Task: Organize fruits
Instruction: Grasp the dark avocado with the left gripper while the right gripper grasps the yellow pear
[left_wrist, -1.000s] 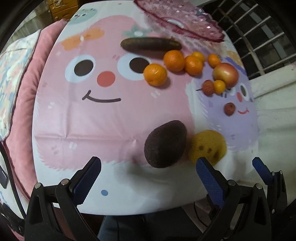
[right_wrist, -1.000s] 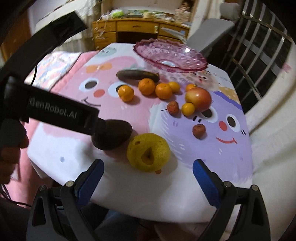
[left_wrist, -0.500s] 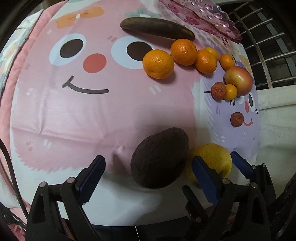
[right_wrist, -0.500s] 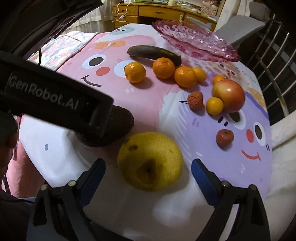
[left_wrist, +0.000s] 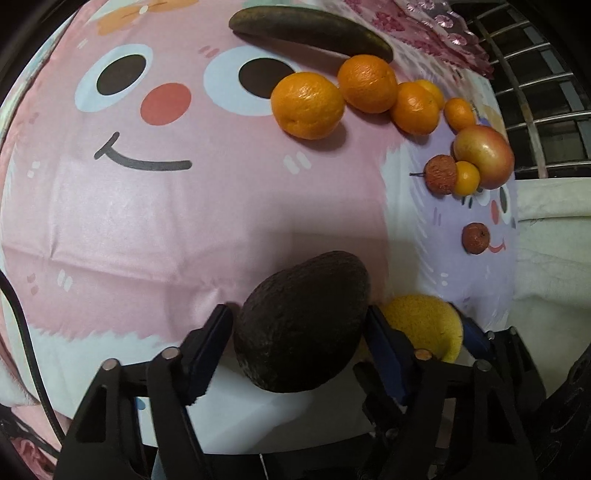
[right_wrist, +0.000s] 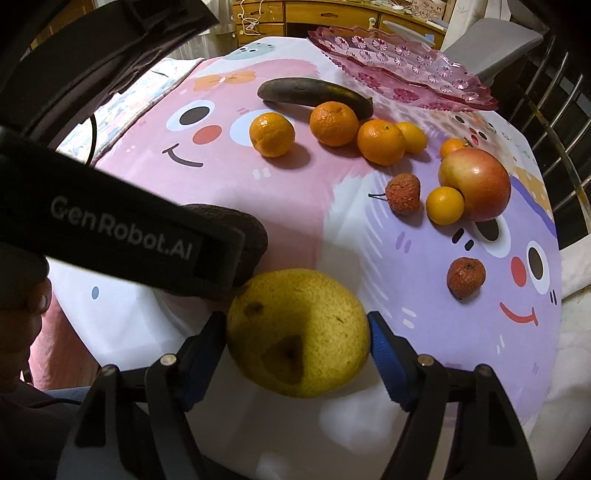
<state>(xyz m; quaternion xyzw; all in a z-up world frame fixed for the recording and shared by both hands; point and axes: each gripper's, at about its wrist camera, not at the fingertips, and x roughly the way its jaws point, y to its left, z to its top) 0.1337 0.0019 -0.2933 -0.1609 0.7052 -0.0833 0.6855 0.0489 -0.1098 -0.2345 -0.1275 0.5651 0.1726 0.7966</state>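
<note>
The left claw (left_wrist: 299, 328) points steeply down over the near edge of the desk (left_wrist: 147, 229), its jaws closing around a dark avocado (left_wrist: 303, 321). The right blue pad sits against the fruit's flank, while the left pad (left_wrist: 212, 339) seems a sliver short of it, so the pinch looks not yet complete. The avocado lies with its long axis tilted, and the jaws straddle its narrower width, a sensible way to hold an oval fruit.

Just beside it, the right claw (right_wrist: 297, 343) is doing the same job on a yellow pear (right_wrist: 299, 332): jaws closing, both pads (right_wrist: 384, 347) at or almost at the skin, across its widest part. The pear and avocado nearly touch, which is why the 2 claws crowd each other, the left one's body blocking part of the right wrist view.

Farther out on the cartoon-printed cloth, 3 oranges (right_wrist: 272, 134) run in a loose row near a blackened banana (right_wrist: 314, 94), with smaller kumquats (right_wrist: 445, 205), an apple (right_wrist: 476, 184) and 2 lychees (right_wrist: 403, 194) toward the right. At the far edge stands a pink glass dish (right_wrist: 402, 74), with no fruit visible in it from this angle, the likely home for the fruit. The task looks barely begun: everything in sight is on the cloth, and lifting these 2 large pieces together seems the step in hand
</note>
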